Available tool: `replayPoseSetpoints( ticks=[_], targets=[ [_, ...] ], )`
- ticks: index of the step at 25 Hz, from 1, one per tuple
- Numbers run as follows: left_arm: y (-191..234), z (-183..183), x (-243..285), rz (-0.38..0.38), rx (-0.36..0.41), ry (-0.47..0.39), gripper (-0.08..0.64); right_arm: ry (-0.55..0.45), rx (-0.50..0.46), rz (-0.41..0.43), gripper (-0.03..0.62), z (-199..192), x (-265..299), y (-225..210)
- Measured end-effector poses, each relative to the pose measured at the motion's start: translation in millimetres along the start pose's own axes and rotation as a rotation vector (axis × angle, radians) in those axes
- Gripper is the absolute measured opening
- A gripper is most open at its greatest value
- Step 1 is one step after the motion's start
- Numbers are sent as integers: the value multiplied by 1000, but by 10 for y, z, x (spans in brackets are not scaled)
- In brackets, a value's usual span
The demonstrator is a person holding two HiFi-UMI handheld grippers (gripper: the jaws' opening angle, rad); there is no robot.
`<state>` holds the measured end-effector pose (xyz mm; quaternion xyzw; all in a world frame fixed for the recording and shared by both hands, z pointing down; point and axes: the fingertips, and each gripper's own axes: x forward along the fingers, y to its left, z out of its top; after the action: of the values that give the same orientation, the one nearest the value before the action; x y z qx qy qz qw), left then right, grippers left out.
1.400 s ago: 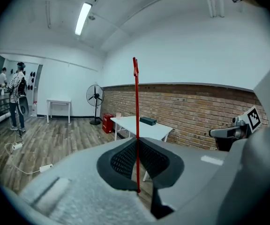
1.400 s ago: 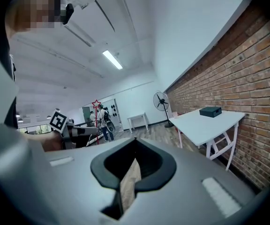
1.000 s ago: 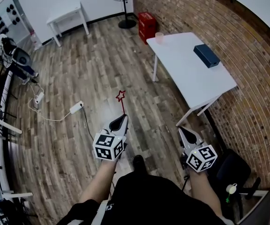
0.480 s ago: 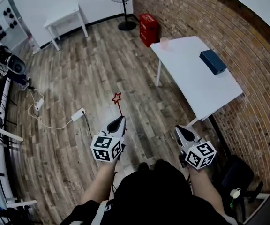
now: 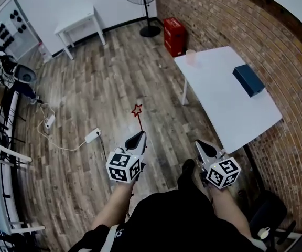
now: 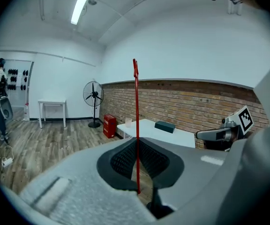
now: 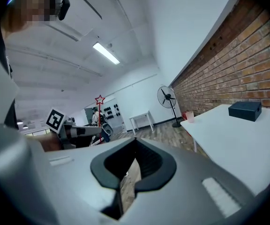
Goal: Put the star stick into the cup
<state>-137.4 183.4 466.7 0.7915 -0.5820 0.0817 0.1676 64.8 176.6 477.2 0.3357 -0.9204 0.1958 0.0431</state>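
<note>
Because the cup (image 5: 191, 57) stands at the far corner of the white table (image 5: 219, 104), well apart from the person, the star stick (image 5: 138, 118) is carried in the air. The left gripper (image 5: 137, 136) pinches its lower end between its pads, so the shaft rises roughly upright with the star on top, clear of floor and body. The right gripper (image 5: 201, 145) is held alongside, its jaws pressed together on nothing; my guess is it has no part in this step. The task looks barely begun: the stick must reach that far corner before it can go in.

The head view gives the layout — the cup at the corner nearest the red crate (image 5: 174, 29), a dark box (image 5: 248, 80) by the table's brick-wall edge. Only the left gripper view shows the grip itself: the thin red shaft crossing the ribbed pads down to their base. The right gripper view catches the star face-on, whereas the left gripper view sees it edge-on.
</note>
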Motion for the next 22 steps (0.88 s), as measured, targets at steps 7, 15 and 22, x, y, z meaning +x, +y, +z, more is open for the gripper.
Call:
replayPoseSetpoints(
  ticks=[7, 15, 22],
  targets=[
    [-114, 568, 1236, -48, 11, -21, 15, -11, -18, 20, 0, 538, 530, -941],
    [-228, 927, 2252, -62, -3, 1, 15, -25, -43, 34, 0, 1052, 876, -1796],
    [-133, 1044, 2814, -87, -6, 22, 15, -14, -11, 4, 0, 1174, 1147, -2263]
  ],
)
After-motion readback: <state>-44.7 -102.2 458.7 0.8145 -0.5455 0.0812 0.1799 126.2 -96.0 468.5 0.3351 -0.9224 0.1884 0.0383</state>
